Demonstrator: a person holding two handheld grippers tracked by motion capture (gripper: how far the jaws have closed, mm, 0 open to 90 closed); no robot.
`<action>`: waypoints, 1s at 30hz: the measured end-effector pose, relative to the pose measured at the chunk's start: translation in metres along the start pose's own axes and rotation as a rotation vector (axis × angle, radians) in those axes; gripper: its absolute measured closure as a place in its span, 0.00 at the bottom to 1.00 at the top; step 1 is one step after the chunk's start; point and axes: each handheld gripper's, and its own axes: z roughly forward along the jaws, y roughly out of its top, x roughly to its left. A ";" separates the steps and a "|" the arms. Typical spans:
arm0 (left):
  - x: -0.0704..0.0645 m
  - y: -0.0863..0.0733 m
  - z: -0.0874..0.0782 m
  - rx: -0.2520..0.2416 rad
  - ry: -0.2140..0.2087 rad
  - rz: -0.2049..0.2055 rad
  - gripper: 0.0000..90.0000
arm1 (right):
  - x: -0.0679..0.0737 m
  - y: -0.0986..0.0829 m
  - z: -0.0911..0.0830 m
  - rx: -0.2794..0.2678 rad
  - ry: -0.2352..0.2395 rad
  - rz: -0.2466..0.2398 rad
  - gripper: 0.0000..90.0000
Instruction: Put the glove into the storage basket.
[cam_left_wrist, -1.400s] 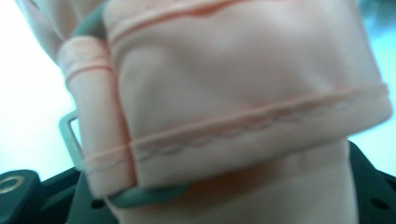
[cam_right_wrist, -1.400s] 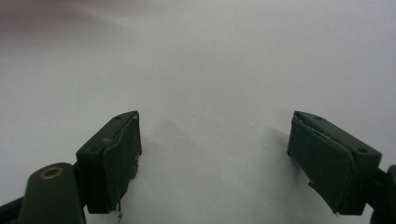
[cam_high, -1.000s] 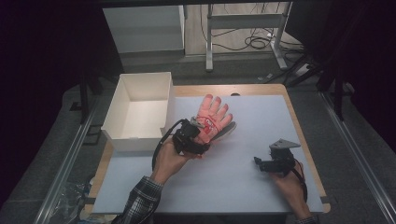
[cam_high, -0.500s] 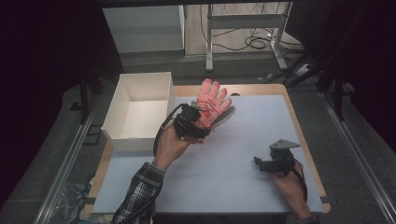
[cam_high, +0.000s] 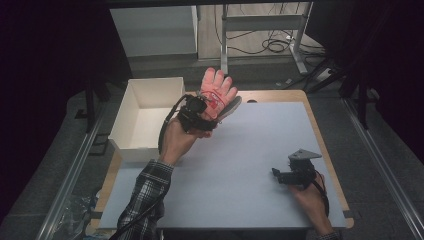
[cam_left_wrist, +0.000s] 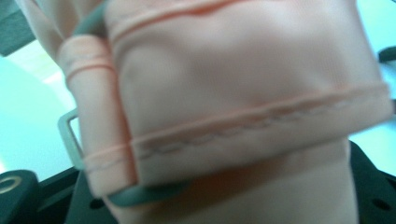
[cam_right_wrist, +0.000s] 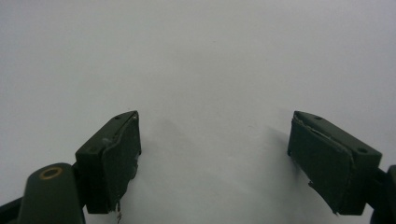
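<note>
Sleeve of checked cloth came in at the bottom of the high view, covering my left forearm. Nearest me on the other side, my right gripper rested low over the pale table near its right front corner; in the right gripper view its two black jaws stood wide apart with nothing but bare table between them. Farther out, my left hand was raised above the table's left part, and my left gripper held a pink glove by its cuff. In the left gripper view the pink cuff with its stitched hem and a grey edging sat right against the camera and hid the jaws, though the cloth ran down between the black jaw bases. The glove stood up with its fingers pointing away from me, clear of the table. Just left of it lay an open white box at the table's far left corner.
</note>
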 end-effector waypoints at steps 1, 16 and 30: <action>0.003 0.001 -0.002 0.000 0.006 -0.005 0.49 | 0.000 0.000 0.000 -0.001 0.000 -0.002 0.20; 0.044 -0.001 -0.032 -0.028 0.118 -0.085 0.48 | 0.000 0.000 0.000 -0.002 0.000 -0.001 0.19; 0.087 -0.043 -0.052 -0.078 0.192 -0.214 0.47 | 0.000 0.000 0.000 -0.003 -0.001 -0.002 0.19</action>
